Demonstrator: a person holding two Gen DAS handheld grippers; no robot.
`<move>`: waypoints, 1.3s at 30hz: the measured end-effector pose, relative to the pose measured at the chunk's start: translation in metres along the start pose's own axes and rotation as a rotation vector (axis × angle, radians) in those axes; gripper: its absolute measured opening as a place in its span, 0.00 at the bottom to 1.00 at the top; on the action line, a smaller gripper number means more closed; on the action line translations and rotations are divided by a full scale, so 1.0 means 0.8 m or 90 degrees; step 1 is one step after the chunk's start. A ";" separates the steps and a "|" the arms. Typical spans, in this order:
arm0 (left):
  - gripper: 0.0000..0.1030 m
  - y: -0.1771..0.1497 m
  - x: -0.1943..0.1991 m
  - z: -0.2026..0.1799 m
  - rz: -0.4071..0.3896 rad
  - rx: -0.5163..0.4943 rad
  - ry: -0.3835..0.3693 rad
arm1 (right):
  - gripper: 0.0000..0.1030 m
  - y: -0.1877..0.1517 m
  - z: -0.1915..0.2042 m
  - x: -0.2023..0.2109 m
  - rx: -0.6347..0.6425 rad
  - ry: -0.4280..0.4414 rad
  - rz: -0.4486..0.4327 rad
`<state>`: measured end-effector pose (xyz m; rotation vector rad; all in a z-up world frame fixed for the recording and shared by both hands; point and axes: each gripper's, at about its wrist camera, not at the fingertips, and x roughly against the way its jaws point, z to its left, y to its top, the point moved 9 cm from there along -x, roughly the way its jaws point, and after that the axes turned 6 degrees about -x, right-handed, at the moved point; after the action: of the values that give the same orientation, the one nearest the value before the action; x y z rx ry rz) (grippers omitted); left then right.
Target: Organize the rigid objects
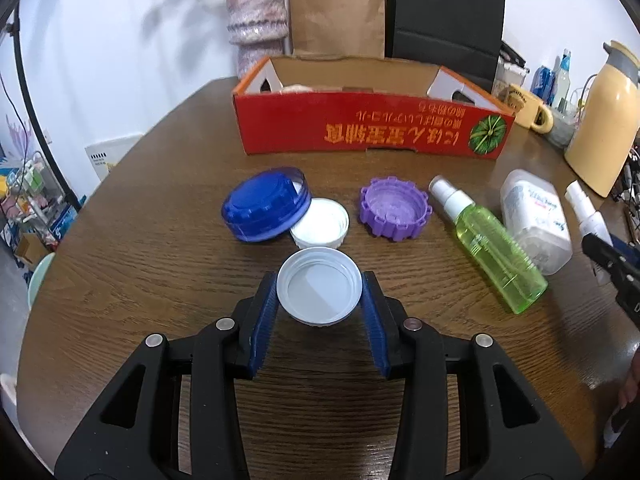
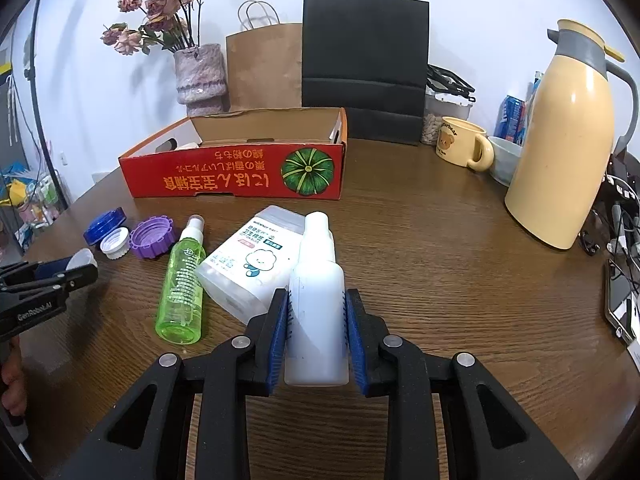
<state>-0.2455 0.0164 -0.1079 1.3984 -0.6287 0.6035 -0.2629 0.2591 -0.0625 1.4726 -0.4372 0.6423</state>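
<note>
The left gripper [image 1: 320, 292] has its blue-padded fingers [image 1: 264, 320] clamped on a white lid [image 1: 319, 286], one pad on each side of the rim, the lid's open side facing up. Whether the lid rests on the wooden table [image 1: 160, 160] or is held just above it is hard to tell from this angle.

In the left wrist view, at 11 o'clock from the held lid, a blue lid [image 1: 266, 204] leans tilted on a smaller white cap [image 1: 320, 228], touching it. At 1 o'clock sits a purple ridged lid [image 1: 396, 208], open side up, apart from the white cap. At 3 o'clock a green spray bottle [image 1: 488, 244] lies on its side, just beside a clear plastic box [image 1: 536, 220] of cotton buds. At 12 o'clock, further back, stands a red cardboard box [image 1: 368, 128], open at the top.

The right gripper [image 2: 316, 320] is closed on a white bottle [image 2: 316, 304], pads pressing both sides of its body, the neck pointing away toward 12 o'clock. In the right wrist view the bottle touches the clear box at its 11 o'clock. A cream thermos jug [image 2: 560, 140] stands at 2 o'clock, with a yellow mug [image 2: 464, 144] near it, a black bag [image 2: 364, 68] and a vase [image 2: 200, 76] behind.
</note>
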 end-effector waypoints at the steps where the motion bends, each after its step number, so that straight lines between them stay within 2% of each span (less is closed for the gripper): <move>1: 0.36 0.002 0.004 0.001 -0.006 -0.002 0.004 | 0.30 0.000 0.001 0.001 0.000 0.001 -0.001; 19: 0.36 0.044 0.036 0.000 -0.051 -0.009 0.011 | 0.30 0.035 0.042 0.022 0.010 0.046 -0.041; 39: 0.36 0.109 0.049 0.002 -0.099 -0.002 0.016 | 0.30 0.096 0.099 0.015 0.038 0.089 -0.076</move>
<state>-0.2805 0.0228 -0.0188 1.4200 -0.4958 0.4952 -0.2939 0.1804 0.0101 1.4882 -0.2221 0.6625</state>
